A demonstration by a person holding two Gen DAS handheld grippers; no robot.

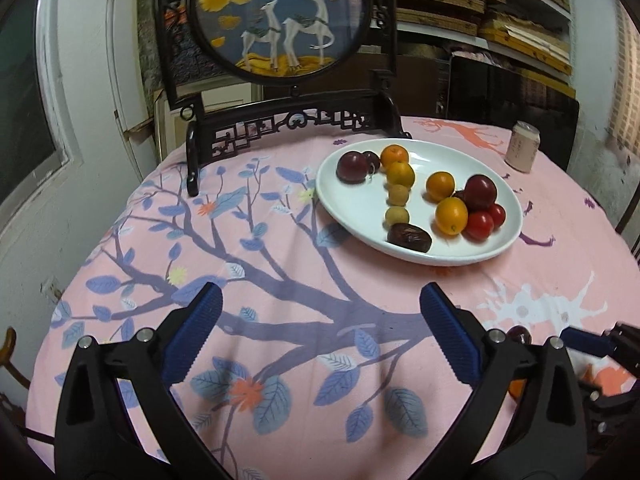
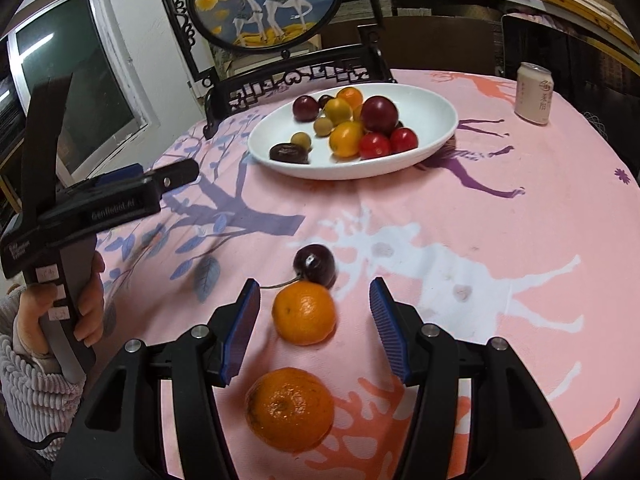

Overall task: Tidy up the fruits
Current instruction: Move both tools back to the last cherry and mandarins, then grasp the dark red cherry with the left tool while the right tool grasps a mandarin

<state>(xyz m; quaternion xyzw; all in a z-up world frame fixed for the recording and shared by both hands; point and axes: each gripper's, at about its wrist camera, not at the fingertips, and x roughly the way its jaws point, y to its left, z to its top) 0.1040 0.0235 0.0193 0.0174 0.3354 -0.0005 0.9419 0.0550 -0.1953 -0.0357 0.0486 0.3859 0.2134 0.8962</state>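
Observation:
A white oval plate holds several fruits: dark plums, small oranges, red tomatoes, pale longans and a brown date. On the pink cloth near me lie a dark cherry, a small orange and a bigger orange. My right gripper is open, its blue pads on either side of the small orange, not touching it. My left gripper is open and empty over bare cloth; it also shows in the right wrist view, held by a hand.
A carved dark wooden stand with a round deer painting stands at the table's back edge. A pale drink can stands at the back right. Shelves and a wall lie behind the table.

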